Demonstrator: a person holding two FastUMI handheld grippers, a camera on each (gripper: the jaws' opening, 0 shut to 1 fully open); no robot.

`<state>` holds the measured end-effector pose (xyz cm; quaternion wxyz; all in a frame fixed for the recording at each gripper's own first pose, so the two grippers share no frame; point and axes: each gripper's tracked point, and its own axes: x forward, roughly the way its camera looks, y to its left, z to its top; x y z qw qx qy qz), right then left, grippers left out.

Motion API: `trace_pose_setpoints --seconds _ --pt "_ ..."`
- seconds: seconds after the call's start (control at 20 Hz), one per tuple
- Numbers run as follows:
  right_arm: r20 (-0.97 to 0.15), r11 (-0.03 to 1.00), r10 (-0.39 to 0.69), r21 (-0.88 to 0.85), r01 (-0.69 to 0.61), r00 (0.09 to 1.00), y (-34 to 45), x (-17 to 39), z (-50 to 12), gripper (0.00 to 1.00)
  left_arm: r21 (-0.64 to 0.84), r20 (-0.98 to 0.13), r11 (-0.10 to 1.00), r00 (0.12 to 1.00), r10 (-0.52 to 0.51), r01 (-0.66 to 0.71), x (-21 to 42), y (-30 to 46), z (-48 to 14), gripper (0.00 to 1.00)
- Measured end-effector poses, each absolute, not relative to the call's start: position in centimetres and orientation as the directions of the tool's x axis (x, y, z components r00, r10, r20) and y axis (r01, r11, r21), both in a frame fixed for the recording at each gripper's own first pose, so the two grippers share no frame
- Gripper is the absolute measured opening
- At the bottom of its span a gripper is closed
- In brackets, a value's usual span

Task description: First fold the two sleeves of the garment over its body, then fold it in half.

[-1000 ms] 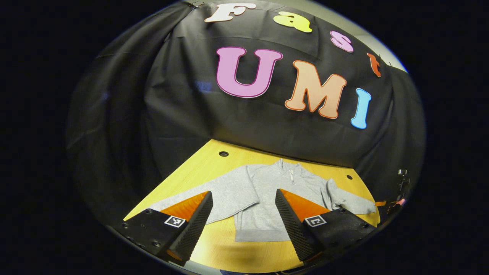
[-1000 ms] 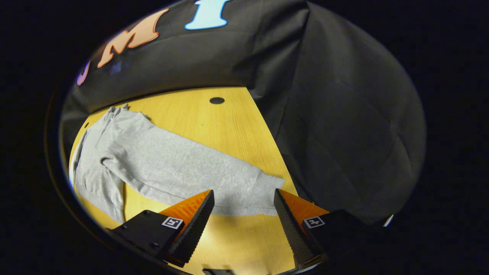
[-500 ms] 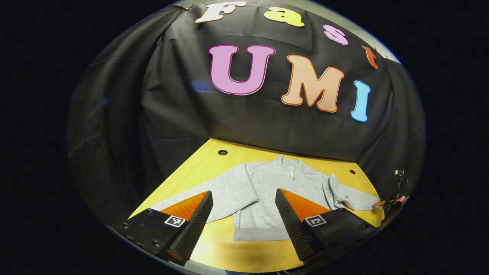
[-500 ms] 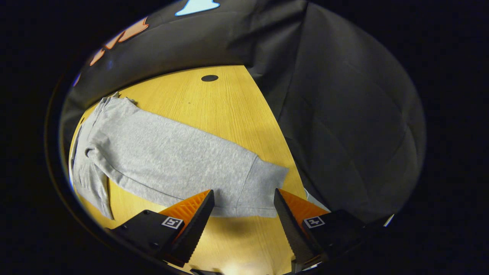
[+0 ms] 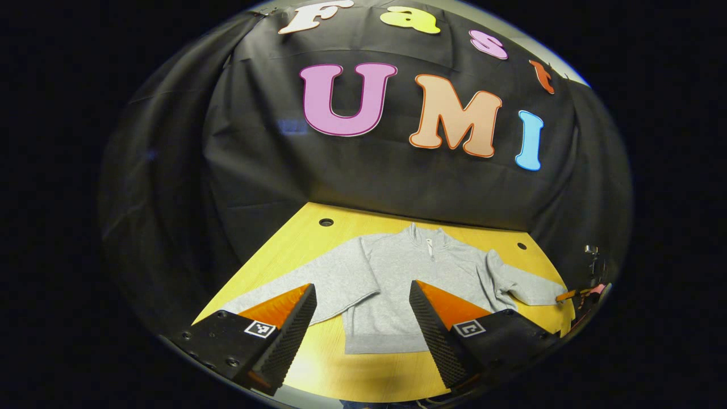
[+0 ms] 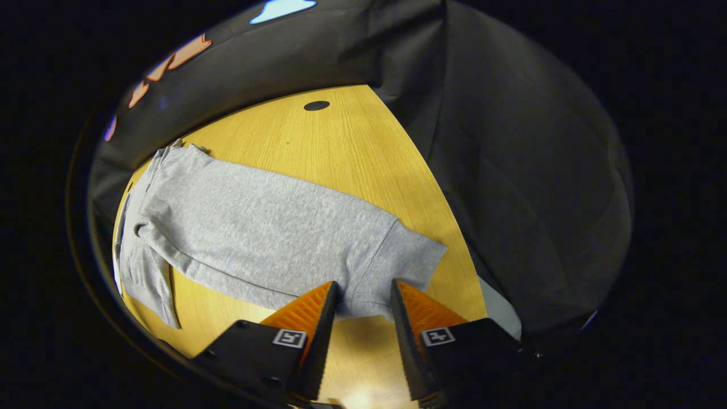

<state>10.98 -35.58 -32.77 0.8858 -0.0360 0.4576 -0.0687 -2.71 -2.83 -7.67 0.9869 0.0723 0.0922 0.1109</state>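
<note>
Left gripper (image 5: 362,318) spread wide, nothing between its fingers, hovering over the near table (image 5: 295,250) edge. Grey sweatshirt (image 5: 409,278) lies flat ahead of it, collar toward the booth wall, hem nearest the fingers, both sleeves out to the sides. Right gripper (image 6: 363,307) partly closed, a gap between the fingers, tips at the right sleeve cuff (image 6: 397,264) edge; can't tell if they're touching fabric. Sleeve runs from the tips away to the upper left.

Left tool (image 5: 362,318) hangs wide open; right tool (image 6: 362,315) has fingers partly closed.
</note>
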Motion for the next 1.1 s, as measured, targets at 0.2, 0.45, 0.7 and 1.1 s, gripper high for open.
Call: trace_pose_setpoints --seconds 0.2,0.45,0.7,1.1 --pt "-0.814 0.987 -0.157 -0.135 0.081 0.558 -34.4 10.6 -32.7 0.19 0.14 -0.169 0.967 0.957 0.236 -0.214 -3.4 -2.5 -7.9 0.96" --pt "-0.796 0.982 -0.185 -0.172 0.077 0.577 -33.6 10.2 -32.1 0.04 0.136 -0.166 0.967 0.957 0.239 -0.218 -4.1 -2.5 -8.1 0.97" --pt "-0.758 0.982 -0.189 -0.144 0.123 0.624 -33.0 9.3 -30.1 0.04 0.16 -0.157 0.973 0.969 0.191 -0.166 -3.6 -3.4 -8.0 0.97" --pt "-0.68 0.976 -0.212 -0.113 0.185 0.702 -28.6 8.1 -24.6 0.02 0.147 -0.173 0.988 0.983 0.062 -0.036 -0.2 -3.1 -7.2 0.97"
